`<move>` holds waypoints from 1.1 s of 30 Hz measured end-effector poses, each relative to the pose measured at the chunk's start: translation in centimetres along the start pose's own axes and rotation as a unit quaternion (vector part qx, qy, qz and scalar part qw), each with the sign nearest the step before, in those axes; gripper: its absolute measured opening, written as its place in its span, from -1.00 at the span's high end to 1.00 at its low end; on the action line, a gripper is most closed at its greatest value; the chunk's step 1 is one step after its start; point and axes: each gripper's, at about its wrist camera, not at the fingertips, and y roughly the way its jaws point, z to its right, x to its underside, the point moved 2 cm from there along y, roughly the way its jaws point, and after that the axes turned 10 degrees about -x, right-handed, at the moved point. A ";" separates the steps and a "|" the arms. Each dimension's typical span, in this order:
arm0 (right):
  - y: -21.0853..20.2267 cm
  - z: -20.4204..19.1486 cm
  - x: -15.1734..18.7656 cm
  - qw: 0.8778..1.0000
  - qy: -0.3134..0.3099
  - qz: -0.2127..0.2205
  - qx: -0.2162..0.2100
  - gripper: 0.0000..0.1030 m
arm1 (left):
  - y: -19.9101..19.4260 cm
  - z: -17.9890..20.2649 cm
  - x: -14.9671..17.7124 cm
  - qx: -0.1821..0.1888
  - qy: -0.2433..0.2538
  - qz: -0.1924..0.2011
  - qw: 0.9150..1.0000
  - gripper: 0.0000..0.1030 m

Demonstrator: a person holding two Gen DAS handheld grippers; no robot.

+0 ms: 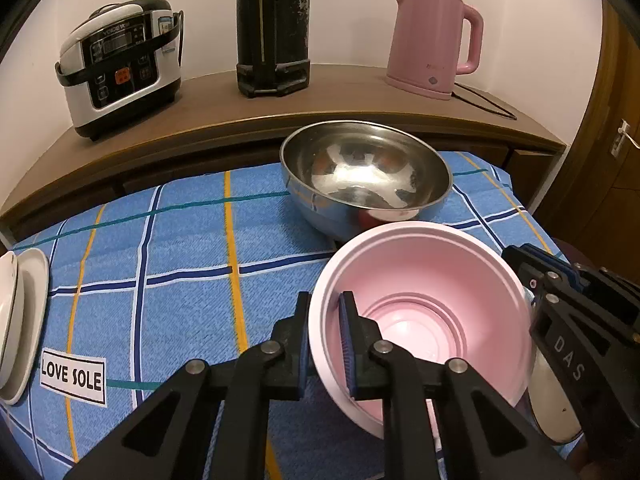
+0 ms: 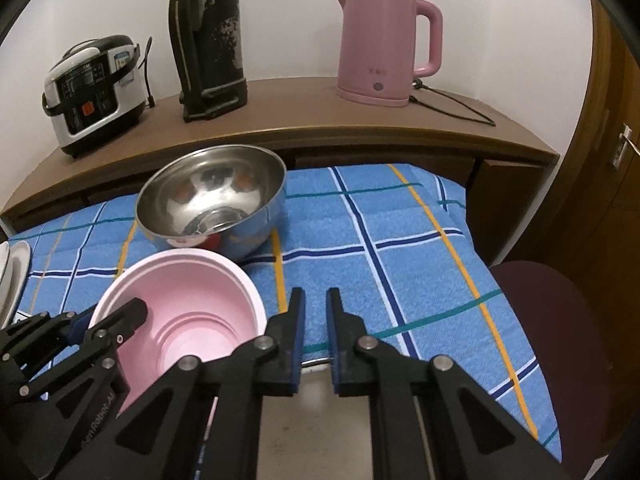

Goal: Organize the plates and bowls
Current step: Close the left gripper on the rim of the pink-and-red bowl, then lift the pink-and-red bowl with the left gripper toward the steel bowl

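Left gripper: we see its two black fingers clamped on the near rim of the pink plastic bowl, one finger outside the wall, one inside.
Pink plastic bowl: tilted toward the left wrist camera, at about 4 o'clock in that view; at about 8 o'clock in the right wrist view. Whether its base touches the cloth, we cannot tell.
Right gripper: fingers apart with a narrow gap, nothing between them; it hangs over a pale dish with a metal-looking rim, of which we see only a part.
Stainless steel bowl: upright on the blue checked cloth, just beyond the pink bowl at about 1 o'clock in the left view.
White plates: stacked at the cloth's edge, 9 o'clock in the left view.
Wooden shelf: behind the cloth, carrying a white-and-black rice cooker at 11 o'clock, a tall black flask at 12, and a pink electric kettle at 1.
Dark red round seat: at 4 o'clock in the right view, beside the cloth.
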 end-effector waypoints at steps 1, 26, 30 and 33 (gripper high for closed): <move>-0.1 -0.1 0.0 1.000 -0.001 0.001 0.001 0.81 | 0.0 0.0 0.0 0.000 0.001 0.001 1.000 0.71; 2.1 -2.0 -0.4 0.995 -0.040 -0.065 -0.068 0.69 | 0.2 -0.2 -0.1 0.009 0.002 0.002 1.000 0.74; 2.1 -2.1 -0.5 0.995 -0.040 -0.061 -0.067 0.70 | 0.2 -0.2 -0.1 0.007 0.003 0.004 1.000 0.74; 1.6 -2.0 -0.5 0.995 -0.033 -0.054 -0.072 0.71 | -0.1 -0.4 -0.2 0.007 0.003 0.009 1.000 0.74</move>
